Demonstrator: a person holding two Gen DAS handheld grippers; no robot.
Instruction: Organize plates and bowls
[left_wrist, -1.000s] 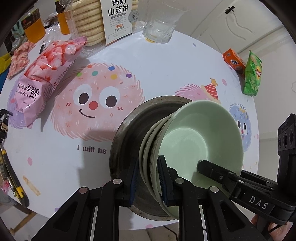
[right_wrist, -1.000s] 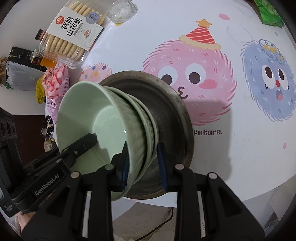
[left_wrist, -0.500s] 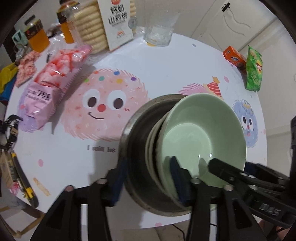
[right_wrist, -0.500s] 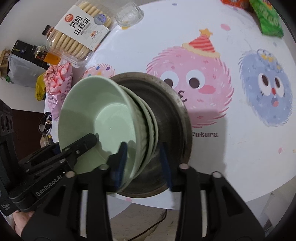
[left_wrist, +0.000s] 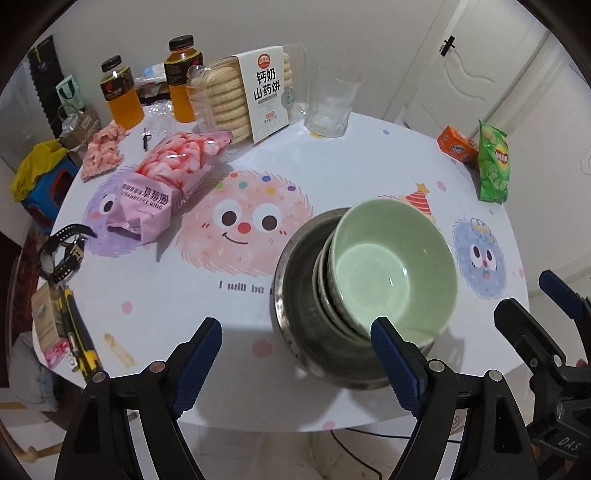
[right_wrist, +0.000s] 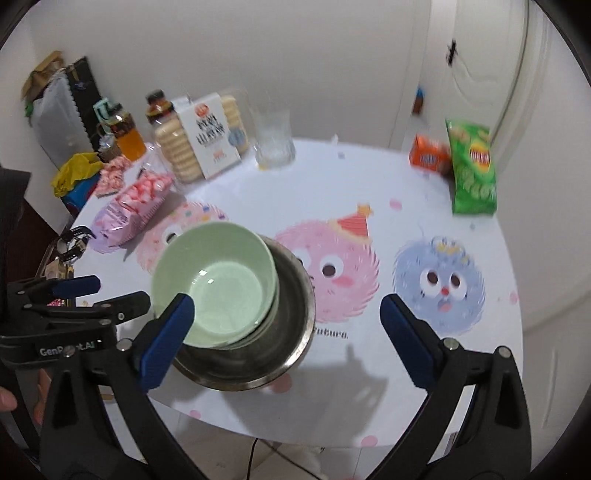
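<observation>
Both grippers, left (left_wrist: 295, 363) and right (right_wrist: 284, 336), hang above the table (left_wrist: 155, 295) with empty jaws opening, so back away clear of the green bowls (left_wrist: 391, 269) stacked in the metal plate (left_wrist: 295, 295).

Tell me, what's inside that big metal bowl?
A stack of green bowls sits tilted in the metal bowl. The top one is empty; the insides of the lower ones are covered.

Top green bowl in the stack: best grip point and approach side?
Pinch the rim of the top green bowl, one finger inside, one outside, coming from above at the near table edge. It sits nested in the other bowls inside the metal basin, so only its rim stands clear; its walls below are buried.
</observation>
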